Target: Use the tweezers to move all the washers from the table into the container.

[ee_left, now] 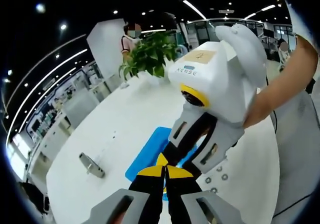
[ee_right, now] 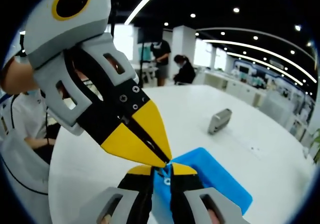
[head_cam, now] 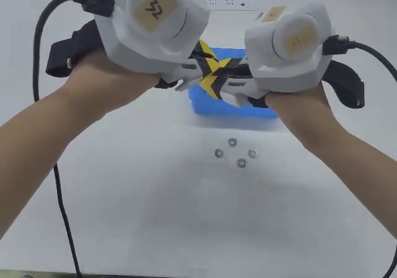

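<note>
One white tabletop [head_cam: 155,216] carries all of it. The blue container [head_cam: 231,112] sits out toward the middle, farther from the near edge than anything else I have to handle.

Above the container I hold both tools nose to nose. The left gripper [ee_left: 167,170] has its jaws together, yellow tips closed to a point. The right gripper [ee_right: 162,170] has its jaws drawn in the same way, and its tips touch or nearly touch the other's. I cannot tell whether anything slim is pinched where the tips meet.

The four washers [head_cam: 241,163] lie in a loose cluster on bare tabletop, just on the near side of the container. They are close to one another but apart, and none is in the container yet.

I judge them light, stiff little metal rings, lying flat and likely to skate on this smooth surface if nudged sideways. A flat ring offers almost no edge to pinch from above. I would put one tweezer point through the hole and the other outside the band, squeeze gently across the band, and lift straight up. Too hard a squeeze could flick one away.
</note>
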Available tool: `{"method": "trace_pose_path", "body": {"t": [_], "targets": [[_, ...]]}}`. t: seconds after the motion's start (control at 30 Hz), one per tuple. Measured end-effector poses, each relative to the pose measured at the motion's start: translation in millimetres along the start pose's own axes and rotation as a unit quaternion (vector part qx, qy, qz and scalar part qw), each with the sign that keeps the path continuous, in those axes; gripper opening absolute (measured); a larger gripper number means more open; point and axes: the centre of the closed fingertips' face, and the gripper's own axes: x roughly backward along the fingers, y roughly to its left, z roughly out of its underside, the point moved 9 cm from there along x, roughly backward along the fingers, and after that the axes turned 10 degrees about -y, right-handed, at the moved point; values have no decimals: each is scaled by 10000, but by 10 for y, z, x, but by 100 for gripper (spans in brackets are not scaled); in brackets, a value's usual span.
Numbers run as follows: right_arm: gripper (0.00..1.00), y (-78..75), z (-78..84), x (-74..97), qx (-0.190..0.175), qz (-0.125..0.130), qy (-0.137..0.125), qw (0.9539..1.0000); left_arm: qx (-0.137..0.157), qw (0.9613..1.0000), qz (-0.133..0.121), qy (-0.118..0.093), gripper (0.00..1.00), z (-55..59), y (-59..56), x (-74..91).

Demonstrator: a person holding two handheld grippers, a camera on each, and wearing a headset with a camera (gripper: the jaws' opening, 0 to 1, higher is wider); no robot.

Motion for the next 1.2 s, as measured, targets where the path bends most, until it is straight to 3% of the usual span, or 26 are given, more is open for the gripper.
{"method": "trace_pose_path", "body": {"t": [0.13, 0.27, 0.5, 0.6, 0.87, 1.2], "targets": [[10, 154, -136, 185, 93, -71, -195, 9997, 109, 9997, 108, -194, 0, -145, -154, 184], [9, 308, -204, 299, 18, -156, -342, 9993, 218, 9990, 171, -341, 0, -211, -255, 266], [11, 478, -179, 390, -296, -317, -421, 9982, 167, 9988, 215, -400, 0, -263, -431, 382], [10, 543, -146, 430, -520, -403, -456, 9968, 317, 9981, 239, -464, 0, -279, -496, 421], [9, 625, 32, 467, -744, -435, -340, 9957, 518, 9975, 189, -436, 0, -198, -650, 390], [9, 642, 277, 433, -892, -468, -34, 9949, 944, 9945, 282, -344, 0, 1, -727, 218]]}}
